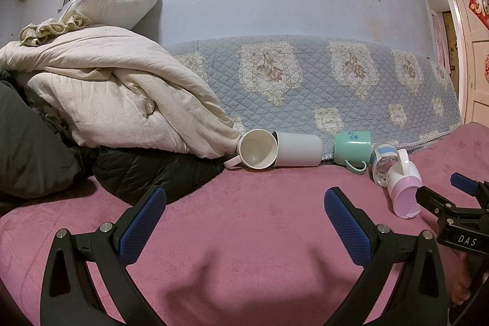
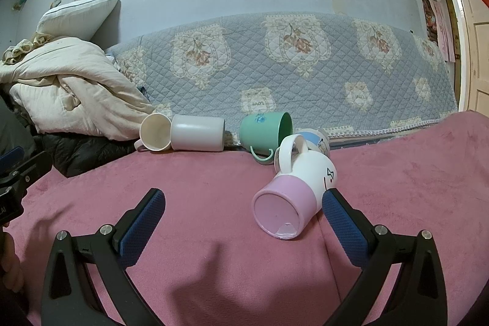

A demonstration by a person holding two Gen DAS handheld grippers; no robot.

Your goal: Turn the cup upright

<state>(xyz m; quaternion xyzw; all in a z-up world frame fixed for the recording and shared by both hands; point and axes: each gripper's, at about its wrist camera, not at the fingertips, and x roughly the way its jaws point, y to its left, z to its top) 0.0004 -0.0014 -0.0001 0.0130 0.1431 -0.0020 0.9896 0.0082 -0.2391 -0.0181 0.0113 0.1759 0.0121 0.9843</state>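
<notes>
A pink-and-white mug (image 2: pixel 293 191) lies on its side on the pink blanket (image 2: pixel 214 249), its chipped pink base toward my right gripper (image 2: pixel 243 203). That gripper is open and empty; the mug's base sits just inside its right finger. The mug also shows in the left wrist view (image 1: pixel 400 185), with the right gripper (image 1: pixel 443 194) beside it. My left gripper (image 1: pixel 244 203) is open and empty over bare blanket. A green mug (image 2: pixel 262 132), a white mug (image 2: pixel 156 132) and a white cup (image 2: pixel 197 133) also lie on their sides. A blue-and-white cup (image 2: pixel 318 139) lies behind the pink mug.
A crumpled cream quilt (image 1: pixel 107 90) and a dark jacket (image 1: pixel 146 173) are piled at the left. A quilted blue floral cover (image 2: pixel 290 66) runs along the wall behind the cups. A door (image 2: pixel 476 35) stands at the right.
</notes>
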